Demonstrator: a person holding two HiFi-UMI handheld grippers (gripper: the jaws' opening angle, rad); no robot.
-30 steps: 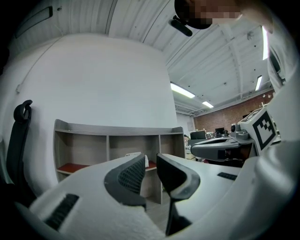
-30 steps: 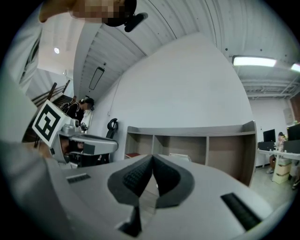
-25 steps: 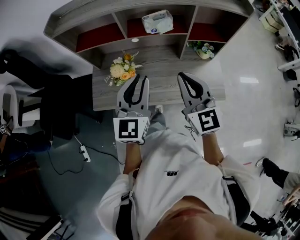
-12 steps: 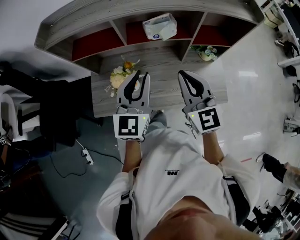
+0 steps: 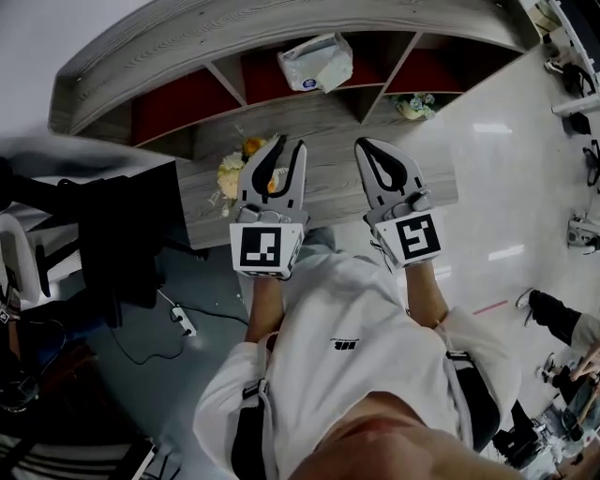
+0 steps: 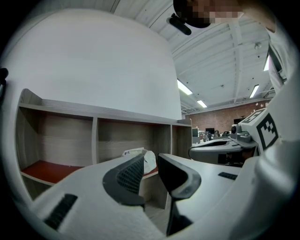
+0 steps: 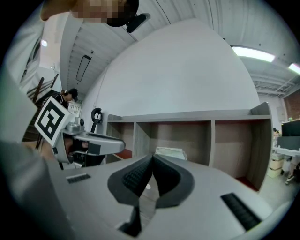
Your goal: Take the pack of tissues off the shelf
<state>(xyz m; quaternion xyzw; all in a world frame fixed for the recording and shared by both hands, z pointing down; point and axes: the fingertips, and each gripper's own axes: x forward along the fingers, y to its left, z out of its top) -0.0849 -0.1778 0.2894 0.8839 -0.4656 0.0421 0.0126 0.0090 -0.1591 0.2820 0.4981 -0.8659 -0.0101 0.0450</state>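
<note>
The white pack of tissues (image 5: 315, 64) lies in the middle compartment of the grey wooden shelf (image 5: 225, 28); it also shows past the jaws in the left gripper view (image 6: 149, 161) and in the right gripper view (image 7: 171, 153). My left gripper (image 5: 291, 145) hovers over the desk short of the shelf, pointing level at it. Its jaws have just been opening and stand a little apart with nothing between them. My right gripper (image 5: 362, 145) is beside it, its jaws touching at the tips and empty.
A bunch of flowers (image 5: 236, 169) lies on the desk (image 5: 328, 183) under the left gripper. A small potted plant (image 5: 412, 105) stands at the desk's right end under the shelf. A dark chair (image 5: 112, 234) is left of the desk.
Both grippers have moved toward the shelf; the tissue pack looks nearer. The left gripper's jaws have parted slightly. The right gripper's jaws stay together.
</note>
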